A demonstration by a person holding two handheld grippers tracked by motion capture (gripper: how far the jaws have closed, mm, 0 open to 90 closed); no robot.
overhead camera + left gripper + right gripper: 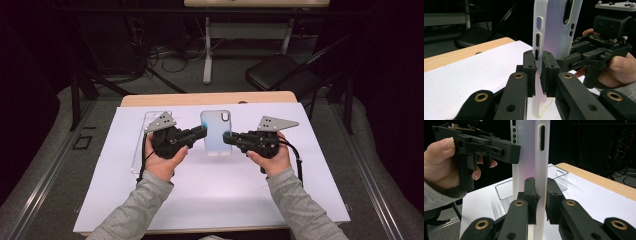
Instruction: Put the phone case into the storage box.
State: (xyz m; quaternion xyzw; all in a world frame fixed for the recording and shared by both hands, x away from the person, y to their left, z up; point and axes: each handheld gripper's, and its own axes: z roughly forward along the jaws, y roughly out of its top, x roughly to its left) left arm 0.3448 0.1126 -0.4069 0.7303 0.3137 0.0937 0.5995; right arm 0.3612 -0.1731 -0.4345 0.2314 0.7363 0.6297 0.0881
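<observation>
A wooden counter (pixel 150 100) carries a large white sheet (pixel 215 195) that covers most of its top. Toward the far left of the sheet lies a clear plastic tray (pixel 141 150). Near the middle of the far edge, a translucent phone case (pixel 216 132) is held between two tools. The left hand-held gripper (pixel 202 131) pinches the case's left side edge, and the right hand-held gripper (pixel 226 136) pinches its right side edge, jaws pressed onto the rim.

The phone case (pixel 554 30) runs past the frame's top edge.
</observation>
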